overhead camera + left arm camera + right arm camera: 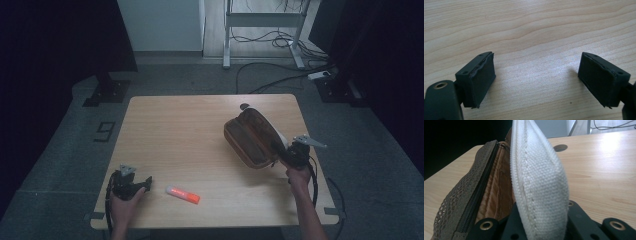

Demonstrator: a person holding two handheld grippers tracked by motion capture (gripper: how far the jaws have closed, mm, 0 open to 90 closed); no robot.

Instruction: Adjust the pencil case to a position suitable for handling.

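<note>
Table (200, 125): we are seeing open wood left and centre; pouch (250, 140) blocking right, marker (183, 195) near front.

— What can't you make out from where you are?

— In my right gripper view, my own jaws are buried behind the white canvas flap (539, 182) of the pouch (474, 202), so I cannot tell where their tips are. The pouch's near end is cut off by the bottom edge, and its inside is hidden in the fold.

— And on the left?

— From the high view, the print on the orange tube (183, 195) is too small to read. My left gripper (131, 184) is half covered by my hand (124, 202), and my forearms run off the bottom edge.
</note>
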